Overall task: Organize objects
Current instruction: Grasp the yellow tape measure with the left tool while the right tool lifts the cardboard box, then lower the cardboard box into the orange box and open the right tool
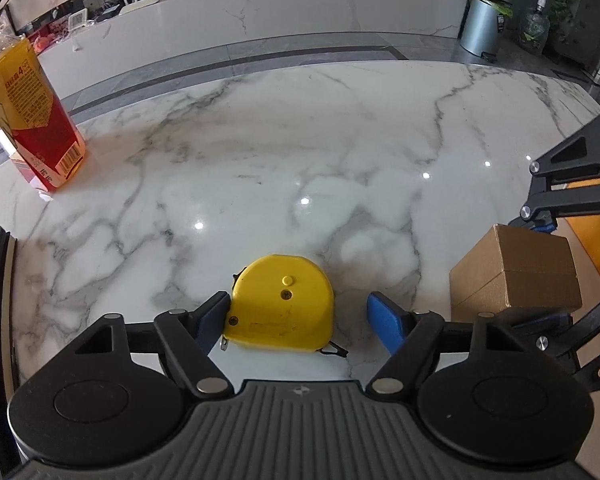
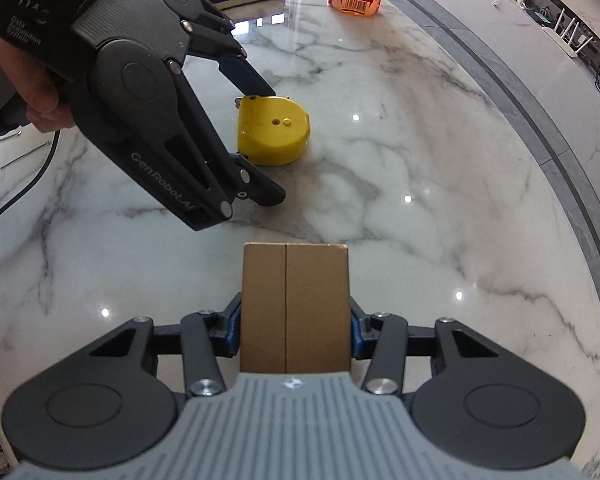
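Clamped between the pads of our right tool (image 2: 296, 330), a small cardboard box (image 2: 296, 308) sits squarely gripped, ready to be carried. Our left tool (image 1: 298, 316) straddles a yellow tape measure (image 1: 278, 304) lying flat on the marble desk (image 1: 260, 160): one finger (image 1: 210, 314) touches its side, the other stands clear, so the jaws are apart and nothing is held. A red-and-yellow carton (image 1: 28, 116) stands well apart, perhaps where we gather things.
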Demonstrator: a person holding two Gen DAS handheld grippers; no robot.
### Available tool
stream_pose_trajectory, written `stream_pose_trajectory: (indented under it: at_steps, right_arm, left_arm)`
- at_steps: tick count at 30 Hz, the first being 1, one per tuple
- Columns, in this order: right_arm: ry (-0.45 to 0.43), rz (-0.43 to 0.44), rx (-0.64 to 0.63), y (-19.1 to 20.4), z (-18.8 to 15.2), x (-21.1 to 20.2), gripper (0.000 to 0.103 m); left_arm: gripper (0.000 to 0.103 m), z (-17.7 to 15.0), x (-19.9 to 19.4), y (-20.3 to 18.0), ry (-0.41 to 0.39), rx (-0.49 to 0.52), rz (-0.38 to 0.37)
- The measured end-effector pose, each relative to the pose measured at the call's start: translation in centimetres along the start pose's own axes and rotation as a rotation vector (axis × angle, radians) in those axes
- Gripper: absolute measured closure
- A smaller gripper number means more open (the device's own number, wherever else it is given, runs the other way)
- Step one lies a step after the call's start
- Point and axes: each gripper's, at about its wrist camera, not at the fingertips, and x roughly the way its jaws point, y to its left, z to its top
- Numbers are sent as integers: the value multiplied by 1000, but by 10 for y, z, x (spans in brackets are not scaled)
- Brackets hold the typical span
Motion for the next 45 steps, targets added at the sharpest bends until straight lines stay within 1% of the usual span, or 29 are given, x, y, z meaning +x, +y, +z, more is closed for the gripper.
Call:
stream_pose_trajectory:
  at_steps: [2, 8, 11, 14, 17, 19, 21, 23, 25, 28, 29, 32, 34, 36, 40, 43, 45]
  right_arm:
    - [-3, 0, 14, 0, 0, 0, 53]
    - [-5, -17, 75, -1, -2, 0, 54]
    - [-4, -36, 169, -3, -4, -2, 54]
    - [-41, -27, 296, -4, -9, -11, 54]
    - [-64, -52, 326, 7, -13, -22, 54]
    - [-82, -69, 336, 16, -17, -31, 54]
    - [-104, -82, 400, 21, -25, -41, 54]
    - [-142, -95, 483, 25, -33, -52, 54]
    - [-162, -106, 514, 31, -40, -64, 54]
    - [-194, -180, 515, 46, -50, -83, 54]
    - [-205, -182, 538, 48, -55, -89, 54]
    - [-234, -152, 631, 55, -71, -107, 54]
    - [-249, -171, 654, 62, -80, -119, 54]
    - [-267, -187, 663, 69, -90, -131, 54]
    - [-316, -164, 717, 81, -115, -154, 54]
    - [-353, -199, 716, 94, -132, -173, 54]
    - [-376, -187, 702, 98, -144, -187, 54]
  left_arm:
    - [39, 2, -2, 0, -4, -36, 20]
    - [40, -2, -4, -5, -22, -43, 47]
    - [40, -2, -4, -6, -24, -51, 56]
    - [40, -5, -5, -7, -38, -61, 63]
    - [40, -9, -8, -15, -41, -47, 85]
    - [40, -12, -13, -22, -45, -52, 126]
    - [40, -14, -23, -28, -55, -65, 148]
    - [40, -17, -37, -35, -71, -87, 149]
    - [40, -19, -50, -45, -79, -93, 145]
    - [40, -25, -68, -64, -86, -105, 152]
    - [40, -28, -74, -71, -90, -114, 144]
    - [40, -38, -90, -97, -94, -126, 122]
    - [40, -42, -99, -112, -91, -115, 138]
    - [40, -47, -110, -123, -102, -113, 122]
    - [40, -52, -134, -143, -134, -114, 120]
    - [40, -53, -150, -158, -147, -124, 109]
    - [40, -54, -159, -168, -145, -119, 114]
